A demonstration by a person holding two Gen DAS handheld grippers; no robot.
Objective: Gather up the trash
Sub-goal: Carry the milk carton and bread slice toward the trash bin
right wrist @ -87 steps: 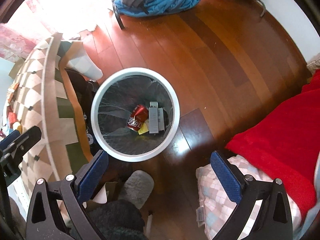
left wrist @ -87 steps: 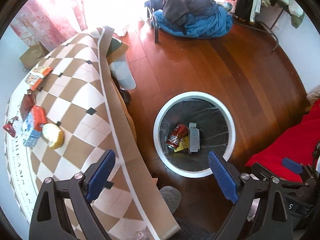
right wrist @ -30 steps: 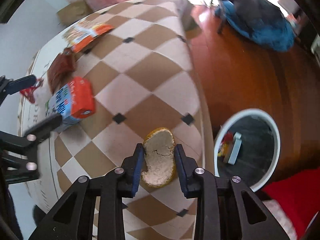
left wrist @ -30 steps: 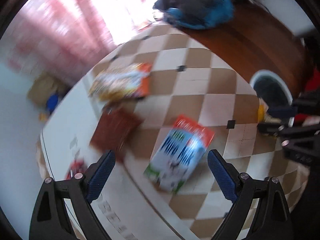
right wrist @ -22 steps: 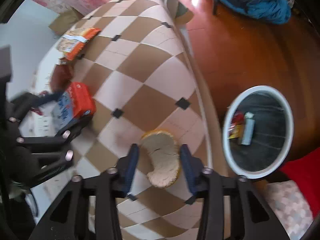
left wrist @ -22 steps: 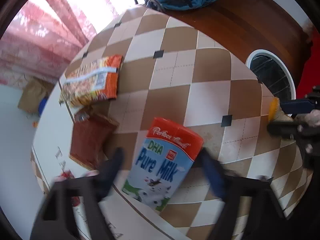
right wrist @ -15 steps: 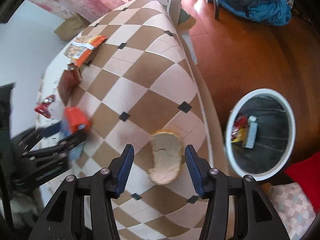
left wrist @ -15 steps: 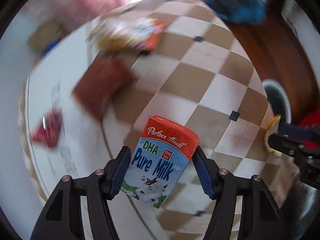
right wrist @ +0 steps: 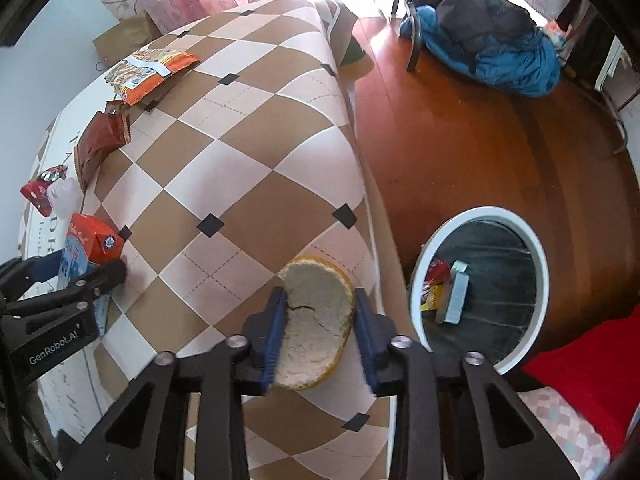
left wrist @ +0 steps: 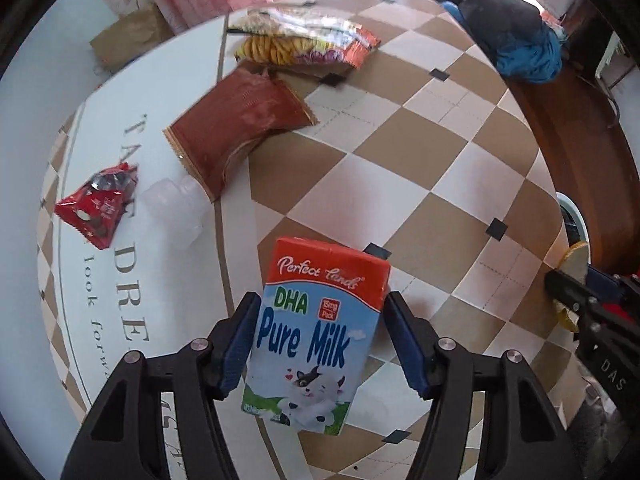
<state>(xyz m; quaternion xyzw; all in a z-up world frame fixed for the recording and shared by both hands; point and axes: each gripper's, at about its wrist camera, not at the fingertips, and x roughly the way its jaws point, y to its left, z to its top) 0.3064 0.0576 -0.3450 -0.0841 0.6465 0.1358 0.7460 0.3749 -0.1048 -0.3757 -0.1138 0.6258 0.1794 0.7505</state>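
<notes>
While a checkered cloth covers the tabletop (right wrist: 256, 184) above a wooden floor (right wrist: 480, 152), the white bin (right wrist: 520, 232) holds a red can (right wrist: 438, 270) and small boxes. Left tongs (left wrist: 320, 344) pinch the milk carton (left wrist: 316, 336); right tongs (right wrist: 318, 320) pinch the bread slice (right wrist: 316, 320).

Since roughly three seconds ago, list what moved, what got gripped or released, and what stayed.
Both grippers swung from above the bin over to the table. The left gripper closed from wide open onto the milk carton. The right gripper closed on the bread slice, loosened briefly, and now grips it again. The snack packets and the bin's contents stayed put.
</notes>
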